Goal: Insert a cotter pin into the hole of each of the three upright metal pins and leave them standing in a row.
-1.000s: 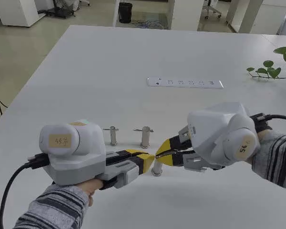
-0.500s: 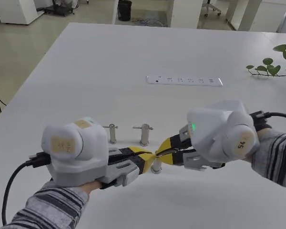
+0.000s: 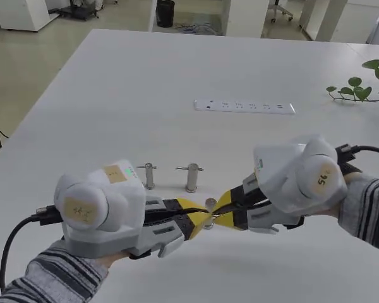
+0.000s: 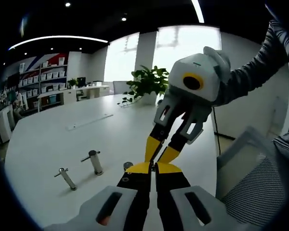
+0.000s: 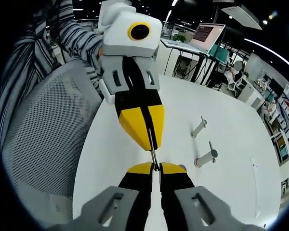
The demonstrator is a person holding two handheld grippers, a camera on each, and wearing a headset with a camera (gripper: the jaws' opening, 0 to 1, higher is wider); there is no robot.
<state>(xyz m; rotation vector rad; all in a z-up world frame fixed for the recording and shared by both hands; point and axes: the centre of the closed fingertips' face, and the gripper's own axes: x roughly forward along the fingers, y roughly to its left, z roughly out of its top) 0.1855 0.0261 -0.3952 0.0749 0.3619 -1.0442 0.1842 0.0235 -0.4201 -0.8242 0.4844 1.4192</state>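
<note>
Cotter pin point(image 5: 153, 153): in the right gripper view we see it as a thin metal sliver bridging two sets of yellow tips. The left gripper point(image 5: 150, 144) reaches in from the top with its jaws pressed together on the pin's upper end. The right gripper point(image 5: 154, 168) has its own jaws closed on the lower end. Past them, on the white table point(image 5: 192, 96), stand the middle metal pin point(image 5: 207, 158) and the left metal pin point(image 5: 198, 127), each with a cross-piece through its top.

In the left gripper view we see that gripper's jaws tight together, tip to tip with the right gripper, which comes in from above. The bare metal pin point(image 4: 128, 165) stands upright just beside the tips, with the other two in a row further off. A potted plant point(image 4: 147, 82) sits at the table's far end.

In the head view the two grippers meet just in front of the bare metal pin, whose round top shows between the yellow tips. We cannot make out the cotter pin clearly there. A power strip point(image 3: 244, 106) lies well beyond the row.
</note>
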